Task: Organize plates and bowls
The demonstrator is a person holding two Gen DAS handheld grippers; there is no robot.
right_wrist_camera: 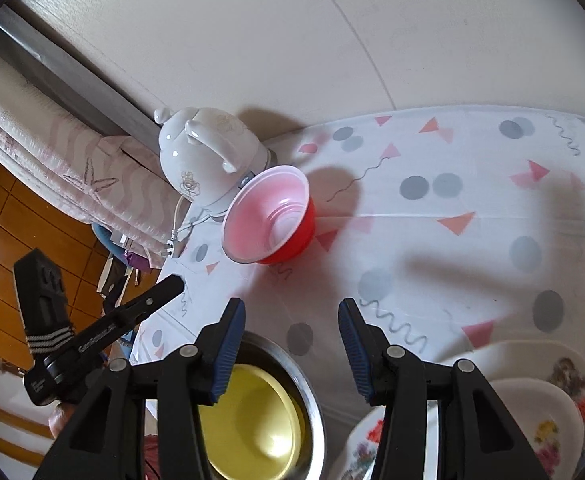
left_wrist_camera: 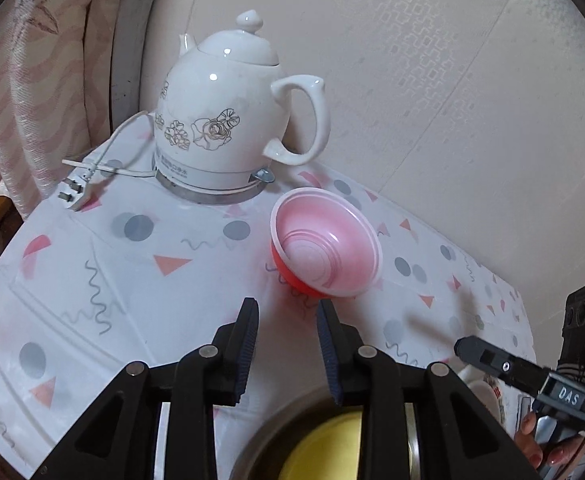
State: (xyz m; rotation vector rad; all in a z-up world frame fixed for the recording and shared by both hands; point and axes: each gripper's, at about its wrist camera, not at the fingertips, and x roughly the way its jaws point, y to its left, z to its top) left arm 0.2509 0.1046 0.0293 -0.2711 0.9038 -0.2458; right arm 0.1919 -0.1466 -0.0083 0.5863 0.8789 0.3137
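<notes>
A red bowl with a pale pink inside stands upright on the patterned tablecloth, just right of the kettle; it also shows in the right wrist view. My left gripper is open and empty, its tips just short of the bowl's near rim. My right gripper is open and empty, farther back from the bowl. Below both grippers a yellow bowl sits inside a metal bowl. White printed plates are stacked at the lower right of the right wrist view.
A white ceramic electric kettle stands on its base at the table's back, its cord and plug lying to the left. A wall runs behind the table. The tablecloth hangs over the table's left edge; a curtain and wooden floor lie beyond.
</notes>
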